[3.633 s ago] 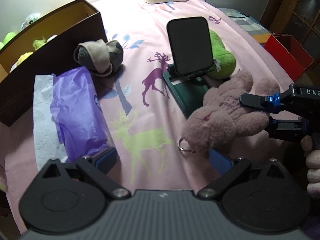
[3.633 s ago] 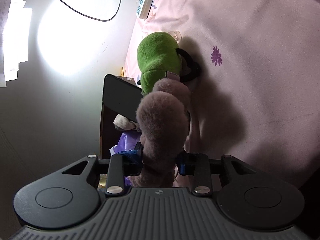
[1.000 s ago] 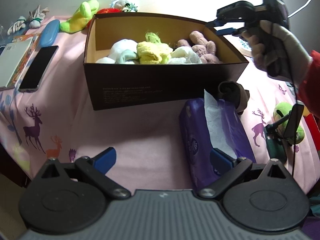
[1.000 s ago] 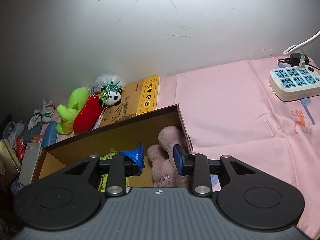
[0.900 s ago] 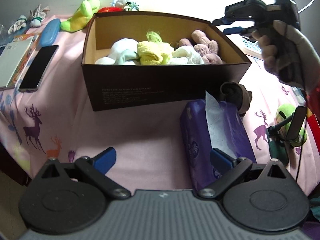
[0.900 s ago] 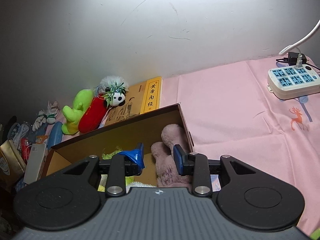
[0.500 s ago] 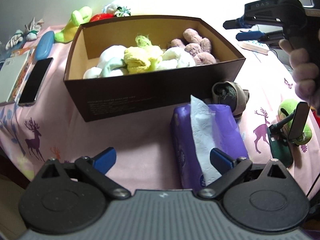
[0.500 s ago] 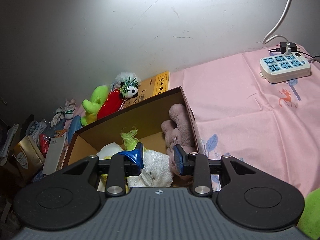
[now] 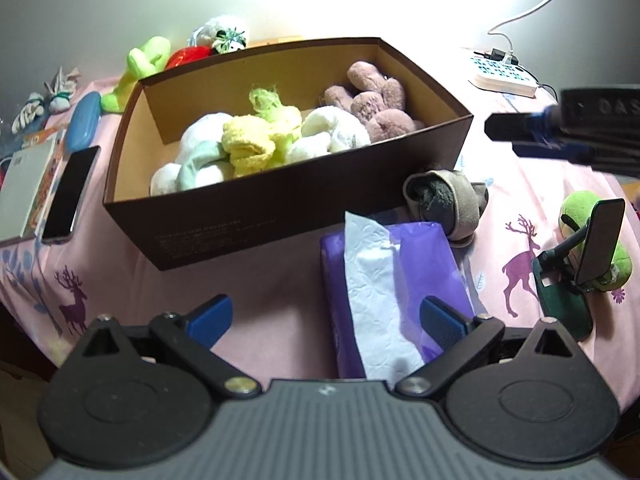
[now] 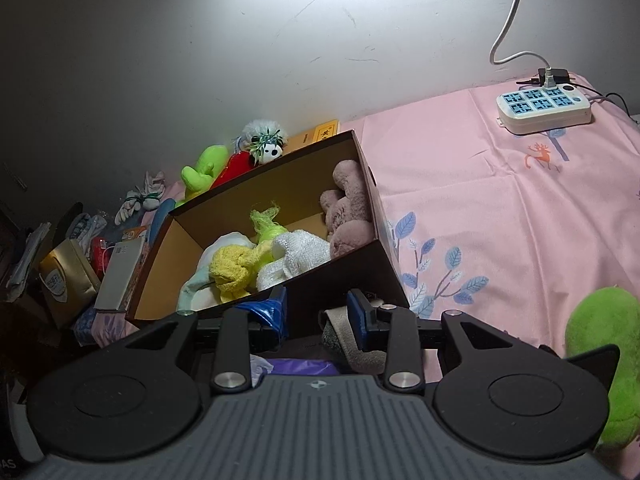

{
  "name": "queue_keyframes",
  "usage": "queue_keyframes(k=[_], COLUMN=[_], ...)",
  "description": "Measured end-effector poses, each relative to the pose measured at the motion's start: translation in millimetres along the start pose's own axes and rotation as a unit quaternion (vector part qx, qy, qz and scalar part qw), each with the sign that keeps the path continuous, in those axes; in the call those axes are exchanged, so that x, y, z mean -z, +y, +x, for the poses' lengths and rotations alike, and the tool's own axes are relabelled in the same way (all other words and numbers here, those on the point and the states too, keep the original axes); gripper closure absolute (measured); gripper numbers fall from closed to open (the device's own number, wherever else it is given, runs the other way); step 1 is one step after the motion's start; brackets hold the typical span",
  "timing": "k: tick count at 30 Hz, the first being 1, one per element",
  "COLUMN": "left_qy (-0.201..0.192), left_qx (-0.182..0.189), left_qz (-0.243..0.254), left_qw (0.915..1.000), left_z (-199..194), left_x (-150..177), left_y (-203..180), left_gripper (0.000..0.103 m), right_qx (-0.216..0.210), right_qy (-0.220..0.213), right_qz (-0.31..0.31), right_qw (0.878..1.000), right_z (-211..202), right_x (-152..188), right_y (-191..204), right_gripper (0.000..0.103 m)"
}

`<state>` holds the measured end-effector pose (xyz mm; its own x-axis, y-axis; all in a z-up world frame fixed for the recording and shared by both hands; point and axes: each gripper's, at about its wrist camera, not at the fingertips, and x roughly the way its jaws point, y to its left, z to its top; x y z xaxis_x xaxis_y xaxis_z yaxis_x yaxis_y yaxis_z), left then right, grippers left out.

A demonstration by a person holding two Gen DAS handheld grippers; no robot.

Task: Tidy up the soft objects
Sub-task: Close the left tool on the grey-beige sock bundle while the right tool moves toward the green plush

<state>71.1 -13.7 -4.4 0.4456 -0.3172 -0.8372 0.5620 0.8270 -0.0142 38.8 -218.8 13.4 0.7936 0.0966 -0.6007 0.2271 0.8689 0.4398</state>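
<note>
Pink plush rabbit [image 9: 374,102]: we see it lying inside the brown box [image 9: 280,204], at its right end, against the wall.
Box contents: white, yellow and green soft items [image 9: 256,140] fill the remainder beside the rabbit.
Right gripper [image 10: 316,314]: we hold it beside the box's right end; jaws spread, gripping nothing.
Left gripper [image 9: 326,316]: we hold it in front of the box; jaws spread wide, empty.
Grey sock bundle [image 9: 444,200]: on the pink sheet [image 10: 500,208], just right of the box.
Purple tissue pack [image 9: 384,280]: between the left jaws and the box.
Green plush [image 9: 580,208]: behind the phone stand [image 9: 576,264], well right.
</note>
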Motion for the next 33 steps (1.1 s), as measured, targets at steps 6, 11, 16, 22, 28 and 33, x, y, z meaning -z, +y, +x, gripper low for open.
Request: queue_keyframes(k=[6, 11, 16, 22, 28, 33], left_qy=[-0.002, -0.014, -0.029, -0.026, -0.031, -0.017], left_qx=[0.003, 0.023, 0.051, 0.09, 0.084, 0.053], left_qz=[0.015, 0.034, 0.067, 0.073, 0.067, 0.061], left_qw=[0.9999, 0.9991, 0.996, 0.9929, 0.9937, 0.9966], left_z=[2, 2, 6, 27, 50, 74], left_x=[-6, -13, -24, -43, -60, -66], left_y=[-11, -19, -35, -66, -95, -108], left_gripper=[0.003, 0.003, 0.003, 0.003, 0.003, 0.003], right_qx=[-0.03, -0.045, -0.04, -0.031, -0.02, -0.017], right_qy=[-0.016, -0.029, -0.08, -0.125, -0.132, -0.123], right_qz=[0.007, 0.025, 0.082, 0.115, 0.134, 0.14], right_qw=[0.999, 0.998, 0.993, 0.985, 0.982, 0.982], right_z=[-23, -45, -79, -114, -126, -127], right_x=[21, 34, 37, 29, 21, 18], right_y=[-2, -15, -49, -94, -135, -162], right_gripper=[0.087, 0.087, 0.086, 0.086, 0.086, 0.085])
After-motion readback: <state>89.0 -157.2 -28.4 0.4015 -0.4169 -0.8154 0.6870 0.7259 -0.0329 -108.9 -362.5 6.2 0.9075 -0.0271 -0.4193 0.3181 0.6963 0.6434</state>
